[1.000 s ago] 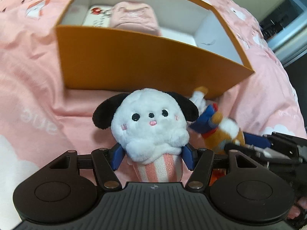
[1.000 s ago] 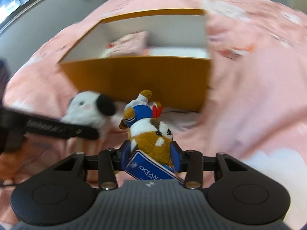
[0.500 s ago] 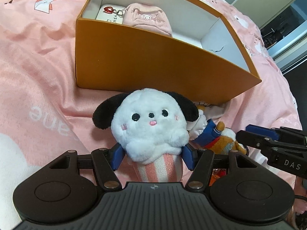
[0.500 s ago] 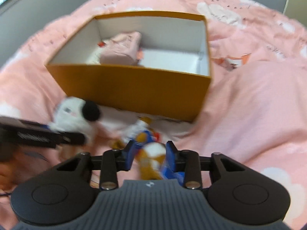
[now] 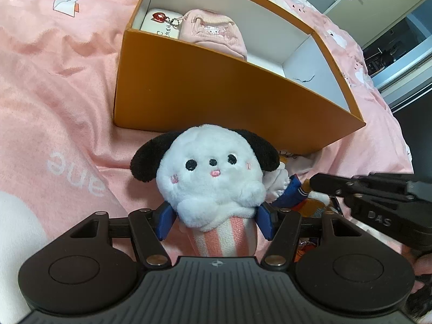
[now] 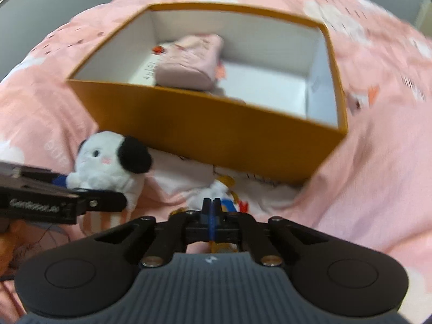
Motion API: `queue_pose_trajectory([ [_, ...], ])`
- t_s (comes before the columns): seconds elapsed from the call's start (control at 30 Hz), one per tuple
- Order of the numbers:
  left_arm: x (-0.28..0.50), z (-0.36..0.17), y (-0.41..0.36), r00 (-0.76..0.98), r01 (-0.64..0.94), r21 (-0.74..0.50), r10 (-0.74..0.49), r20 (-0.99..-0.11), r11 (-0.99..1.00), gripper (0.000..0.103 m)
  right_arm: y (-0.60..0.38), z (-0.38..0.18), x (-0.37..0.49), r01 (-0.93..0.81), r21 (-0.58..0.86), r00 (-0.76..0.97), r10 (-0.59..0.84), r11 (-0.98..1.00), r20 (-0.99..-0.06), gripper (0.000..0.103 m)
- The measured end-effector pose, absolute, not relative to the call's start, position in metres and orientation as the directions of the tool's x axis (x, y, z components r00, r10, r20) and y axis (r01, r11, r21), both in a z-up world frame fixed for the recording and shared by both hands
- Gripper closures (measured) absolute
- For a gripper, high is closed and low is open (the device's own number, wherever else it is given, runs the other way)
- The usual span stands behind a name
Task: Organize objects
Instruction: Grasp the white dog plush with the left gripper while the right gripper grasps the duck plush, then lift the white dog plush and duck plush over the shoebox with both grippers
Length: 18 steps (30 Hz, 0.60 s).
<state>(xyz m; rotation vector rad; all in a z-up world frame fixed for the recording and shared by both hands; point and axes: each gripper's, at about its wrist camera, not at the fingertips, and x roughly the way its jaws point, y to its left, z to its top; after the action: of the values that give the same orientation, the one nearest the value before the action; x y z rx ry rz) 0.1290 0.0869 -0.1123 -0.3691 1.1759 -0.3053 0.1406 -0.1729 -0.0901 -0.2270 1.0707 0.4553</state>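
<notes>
My left gripper (image 5: 214, 222) is shut on a white plush dog (image 5: 213, 178) with black ears and a pink striped base, held over the pink bedspread in front of the orange box (image 5: 216, 94). The dog also shows in the right wrist view (image 6: 108, 162). My right gripper (image 6: 212, 209) has its jaws closed together; the small sailor plush (image 6: 226, 197) lies on the bed just beyond the fingertips, and I cannot tell whether it is pinched. That plush also shows in the left wrist view (image 5: 294, 191). The box (image 6: 216, 129) holds a pink pouch (image 6: 191, 62).
The box is open-topped with white inner walls; its right half has a bare floor (image 6: 270, 89). A white card with a red charm (image 5: 159, 23) lies beside the pouch (image 5: 216, 33). The rumpled pink bedspread (image 5: 54, 81) surrounds everything. A doorway (image 5: 391, 40) is far right.
My right gripper's jaws have closed from around the sailor plush to fully together, and the plush has slipped down onto the bed. The left gripper with the dog has moved slightly away from the box.
</notes>
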Motion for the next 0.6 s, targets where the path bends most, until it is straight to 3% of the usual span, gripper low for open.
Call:
queue_pose_trajectory([
  [0.2,0.129,-0.11,0.092,0.363,0.038,-0.426,-0.409,-0.837,0.904,0.033,-0.154,-0.066,0.147,-0.556,-0.028,0.398,0.237,0.831,-0.886,0.103],
  [0.3,0.129,-0.11,0.092,0.362,0.044,-0.428,-0.414,-0.835,0.903,0.033,-0.16,-0.074,0.158,-0.506,0.033,0.337,0.233,0.862,-0.912,0.092],
  [0.6,0.128,-0.114,0.085,0.324,0.075,-0.423,-0.423,-0.846,0.903,0.033,-0.168,-0.101,0.151,-0.577,-0.055,0.284,0.137,0.815,-0.949,0.065],
])
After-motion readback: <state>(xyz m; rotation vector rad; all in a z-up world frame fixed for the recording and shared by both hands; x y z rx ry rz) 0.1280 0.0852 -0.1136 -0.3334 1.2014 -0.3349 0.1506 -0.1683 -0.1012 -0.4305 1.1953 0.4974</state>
